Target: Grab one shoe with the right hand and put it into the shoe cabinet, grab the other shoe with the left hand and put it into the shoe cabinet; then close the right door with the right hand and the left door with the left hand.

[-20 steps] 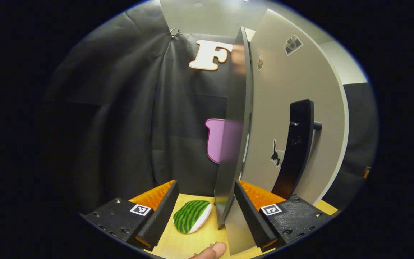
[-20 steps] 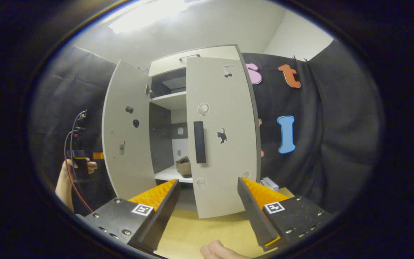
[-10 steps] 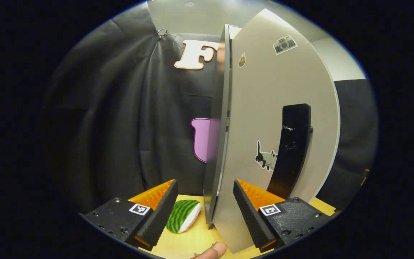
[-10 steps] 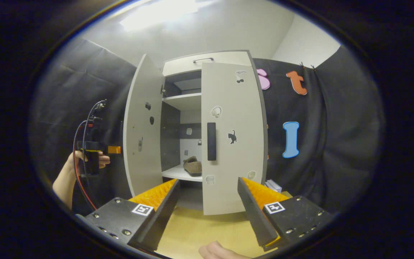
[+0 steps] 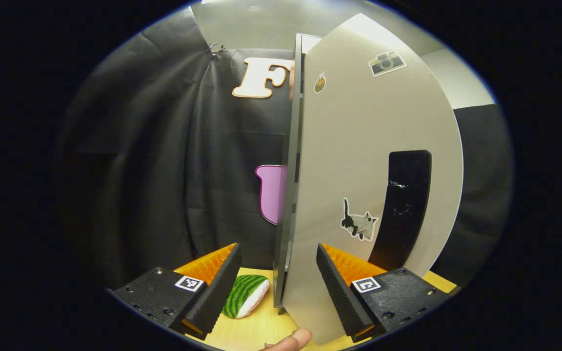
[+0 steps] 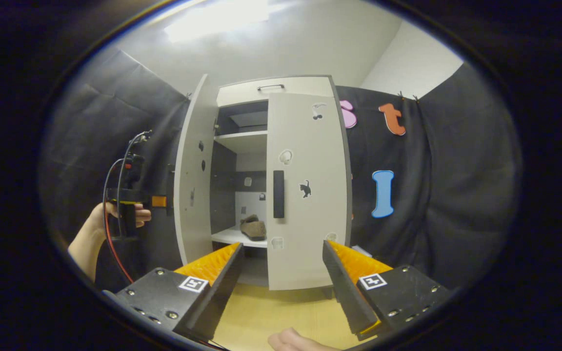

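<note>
Grey-white laminate is what matters now: the left door [image 5: 359, 161] of the shoe cabinet [image 6: 261, 87] stands ajar, its tall axis upright, its outer face turned toward the left gripper [image 5: 277, 280]. That gripper sits just beside the door's lower free edge with its fingers spread wide and holding nothing; the door's edge appears to rise between them. The black handle [image 5: 400, 204] lies on the far side of the door face from that edge. The right door [image 6: 305, 185] looks closed against the cabinet. A brown shoe [image 6: 253, 227] rests on the lower shelf inside. The right gripper [image 6: 281, 282] hangs well back from the cabinet, fingers wide, empty. The left hand is plainly nearer the open door, so pushing it shut falls to it.
</note>
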Demonstrator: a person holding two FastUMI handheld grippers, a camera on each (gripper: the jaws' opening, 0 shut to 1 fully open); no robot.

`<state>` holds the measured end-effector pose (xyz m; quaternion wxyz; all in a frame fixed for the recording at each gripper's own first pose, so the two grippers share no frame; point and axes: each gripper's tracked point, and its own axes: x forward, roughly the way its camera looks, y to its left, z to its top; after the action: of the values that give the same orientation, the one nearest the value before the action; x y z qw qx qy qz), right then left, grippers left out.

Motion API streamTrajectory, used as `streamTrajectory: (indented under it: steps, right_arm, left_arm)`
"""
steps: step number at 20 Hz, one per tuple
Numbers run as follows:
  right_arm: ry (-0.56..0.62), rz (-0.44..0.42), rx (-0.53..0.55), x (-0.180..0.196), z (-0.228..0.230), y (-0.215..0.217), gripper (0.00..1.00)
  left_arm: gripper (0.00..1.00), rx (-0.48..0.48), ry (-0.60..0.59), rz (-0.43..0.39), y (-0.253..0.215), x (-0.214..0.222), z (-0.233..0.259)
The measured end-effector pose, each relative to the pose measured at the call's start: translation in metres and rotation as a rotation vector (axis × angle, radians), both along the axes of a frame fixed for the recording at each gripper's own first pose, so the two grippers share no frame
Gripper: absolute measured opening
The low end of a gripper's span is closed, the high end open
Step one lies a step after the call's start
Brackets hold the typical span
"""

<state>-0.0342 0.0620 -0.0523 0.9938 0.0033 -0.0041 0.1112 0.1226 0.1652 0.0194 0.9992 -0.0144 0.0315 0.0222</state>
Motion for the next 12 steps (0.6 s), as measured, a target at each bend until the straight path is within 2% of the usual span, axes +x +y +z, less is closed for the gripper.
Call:
streamTrajectory:
  steps: [1, 3, 5, 6, 7, 8, 9, 11, 12]
  right_arm:
    - [0.005, -0.005, 0.010, 0.001, -0.001, -0.002, 0.96]
    - [0.012, -0.007, 0.017, 0.002, -0.004, -0.004, 0.96]
    - [0.017, -0.015, 0.024, 0.003, -0.008, -0.007, 0.96]
    - [0.019, -0.021, 0.026, 0.004, -0.009, -0.010, 0.96]
    - [0.022, -0.028, 0.025, 0.004, -0.011, -0.012, 0.96]
    - [0.025, -0.041, 0.024, 0.005, -0.013, -0.014, 0.96]
    - [0.028, -0.056, 0.027, 0.004, -0.013, -0.017, 0.97]
    - [0.015, -0.091, 0.033, 0.003, -0.010, -0.023, 0.97]
    - [0.011, -0.103, 0.033, 0.001, -0.010, -0.026, 0.97]
  left_arm:
    - [0.90, -0.004, -0.001, -0.007, -0.006, 0.004, 0.000]
    - [0.99, -0.035, -0.006, -0.018, -0.020, 0.011, 0.001]
    - [0.90, -0.058, 0.022, -0.032, -0.040, 0.018, -0.006]
    - [0.90, -0.066, 0.034, -0.043, -0.052, 0.024, -0.007]
    - [0.95, -0.076, 0.048, -0.062, -0.065, 0.030, -0.010]
    - [0.91, -0.089, 0.054, -0.090, -0.081, 0.032, -0.008]
    - [0.95, -0.108, 0.039, -0.109, -0.094, 0.030, -0.005]
    - [0.96, -0.123, -0.004, -0.114, -0.110, 0.027, 0.008]
    - [0.90, -0.115, -0.021, -0.107, -0.113, 0.023, 0.013]
